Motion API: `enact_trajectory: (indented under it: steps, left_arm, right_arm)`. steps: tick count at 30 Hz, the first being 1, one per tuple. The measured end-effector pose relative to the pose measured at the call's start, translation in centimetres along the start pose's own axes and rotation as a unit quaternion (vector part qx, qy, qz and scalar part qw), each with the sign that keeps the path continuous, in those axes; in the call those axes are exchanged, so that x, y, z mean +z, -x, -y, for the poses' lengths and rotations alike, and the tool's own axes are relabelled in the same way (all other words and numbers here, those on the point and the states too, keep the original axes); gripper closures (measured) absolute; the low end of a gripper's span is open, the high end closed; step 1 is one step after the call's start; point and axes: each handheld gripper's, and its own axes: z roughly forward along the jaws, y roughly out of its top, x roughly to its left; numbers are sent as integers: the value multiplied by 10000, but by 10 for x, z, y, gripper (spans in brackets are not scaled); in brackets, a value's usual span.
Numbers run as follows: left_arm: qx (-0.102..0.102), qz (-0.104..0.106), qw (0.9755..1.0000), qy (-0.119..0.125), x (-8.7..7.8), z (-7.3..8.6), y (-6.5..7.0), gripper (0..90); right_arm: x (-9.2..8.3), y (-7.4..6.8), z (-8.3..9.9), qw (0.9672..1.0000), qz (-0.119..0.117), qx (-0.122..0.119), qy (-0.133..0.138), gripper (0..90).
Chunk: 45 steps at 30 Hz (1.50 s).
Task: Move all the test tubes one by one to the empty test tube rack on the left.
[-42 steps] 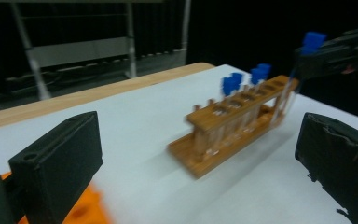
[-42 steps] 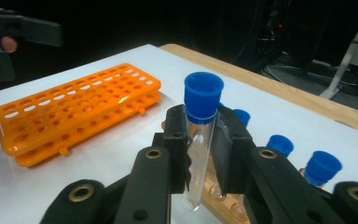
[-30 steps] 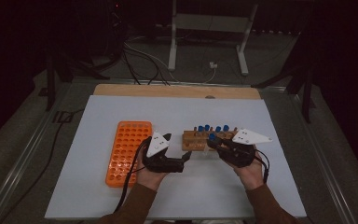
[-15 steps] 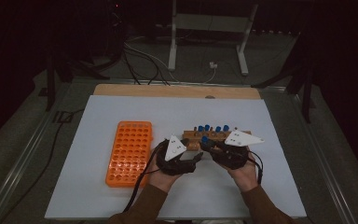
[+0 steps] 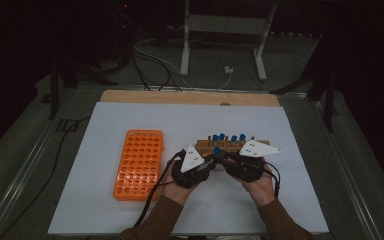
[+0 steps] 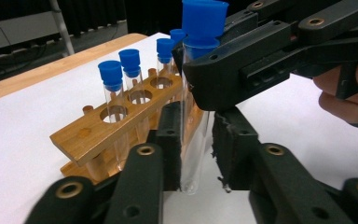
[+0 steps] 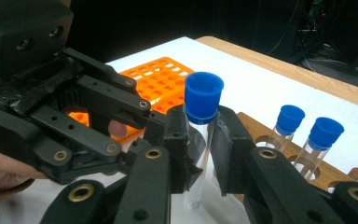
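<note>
Since the earlier frames, the left gripper (image 5: 211, 163) had swung in from beside the orange tube rack (image 5: 139, 162) toward the right gripper (image 5: 223, 159), and its jaws had just been closing, with a glass test tube (image 6: 192, 140) between them. Largest in the scene was the desk (image 5: 130, 120) under its white sheet, set out so both racks lay within easy reach of the person's hands. On it, the orange tube rack stood empty to the left, probably the destination, since every well showed bare. Just right of centre stood the wooden rack (image 5: 207, 146), holding several blue-capped tubes (image 6: 121, 88) upright in its holes. In front of that rack, the two grippers met nose to nose. The right gripper was clamped narrow on the test tube just below its blue cap (image 7: 204, 97), holding it upright and clear of the desk. In the left gripper view, the left gripper's pads (image 6: 170, 140) had come in on the tube's lower glass, one pad touching it and the other just beside it. Judging from this, the tube was being handed across: gripping low left the cap end free for the right gripper to let go.
</note>
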Motion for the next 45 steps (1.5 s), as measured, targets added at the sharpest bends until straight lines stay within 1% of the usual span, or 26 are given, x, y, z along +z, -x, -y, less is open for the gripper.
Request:
enact_trajectory:
  steps: [4, 6, 10, 13, 14, 15, 16, 17, 19, 20, 21, 22, 23, 25, 26, 27, 29, 30, 32, 34, 35, 36, 40, 41, 42, 45]
  left_arm:
    - [20, 5, 10000, 19, -1, 0, 0, 779]
    - [41, 10, 10000, 13, -2, 0, 0, 780]
    - [6, -52, 10000, -13, -6, 1, -4, 781]
    - [-129, -110, 9999, -7, -11, 3, -10, 782]
    - [-179, -157, 9997, -15, -16, 4, -15, 782]
    - [-179, -157, 9997, -15, -16, 4, -15, 782]
    - [-213, -198, 9996, -29, -23, 5, -19, 781]
    - [-213, -198, 9996, -29, -23, 5, -19, 782]
    - [-256, -245, 9994, -11, -30, 6, -22, 782]
    - [-286, -258, 9993, 15, -34, 7, -25, 782]
    - [-350, -283, 9990, 33, -41, 9, -28, 781]
    - [-379, -311, 9988, 42, -46, 10, -31, 781]
    - [-379, -311, 9988, 42, -46, 10, -31, 781]
    - [-419, -388, 9984, 50, -57, 14, -36, 781]
    - [-419, -388, 9984, 50, -57, 14, -36, 781]
    - [-422, -428, 9982, 36, -64, 17, -39, 781]
    - [-431, -465, 9980, 34, -68, 19, -41, 781]
    - [-472, -513, 9976, 44, -77, 23, -45, 781]
    - [-479, -535, 9974, 53, -81, 25, -47, 781]
    - [-525, -578, 9969, 53, -90, 31, -52, 781]
    - [-525, -578, 9969, 53, -90, 31, -52, 781]
    - [-565, -618, 9965, 45, -98, 36, -54, 781]
    - [-607, -658, 9960, 35, -105, 41, -57, 781]
    - [-639, -671, 9957, 23, -109, 44, -58, 781]
    - [-646, -681, 9956, 13, -111, 46, -59, 781]
    - [-676, -727, 9951, -17, -120, 53, -60, 781]
  right_arm:
    - [0, 0, 0, 10000, -26, 6, 13, 764]
    - [-1, 1, 0, 10000, -36, 46, 33, 740]
    - [-8, 5, -3, 9995, -115, 175, 226, 564]
    - [-15, 10, -4, 9993, 34, 200, 301, 445]
    - [-17, 12, -4, 9993, 105, 182, 298, 404]
    - [-17, 12, -4, 9993, 105, 182, 298, 404]
    - [-20, 16, -2, 9992, 309, 165, 208, 344]
    - [-22, 19, 0, 9990, 357, 181, 179, 315]
    - [-24, 23, 3, 9985, 483, 233, 116, 248]
    - [-24, 23, 3, 9985, 483, 233, 116, 248]
    - [-27, 29, 6, 9978, 592, 287, 9, 201]
    - [-28, 30, 8, 9974, 656, 286, -16, 178]
    - [-31, 33, 10, 9969, 720, 303, -33, 160]
    - [-36, 38, 13, 9961, 795, 372, -13, 148]
    - [-40, 41, 14, 9958, 821, 397, 25, 143]
    - [-43, 43, 16, 9955, 852, 412, 62, 132]
    - [-47, 46, 17, 9947, 929, 431, 88, 101]
    - [-50, 48, 19, 9940, 992, 452, 92, 88]
    - [-54, 51, 21, 9932, 1055, 481, 73, 60]
    - [-57, 53, 24, 9921, 1162, 479, 14, 24]
    - [-58, 54, 25, 9916, 1200, 481, -12, 22]
    - [-60, 55, 27, 9910, 1243, 504, 4, 22]
    - [-68, 58, 33, 9886, 1354, 633, 161, 20]
    - [-68, 58, 33, 9886, 1354, 633, 161, 20]
    - [-70, 59, 37, 9873, 1405, 706, 221, 20]
    - [-73, 62, 44, 9859, 1458, 785, 240, 16]
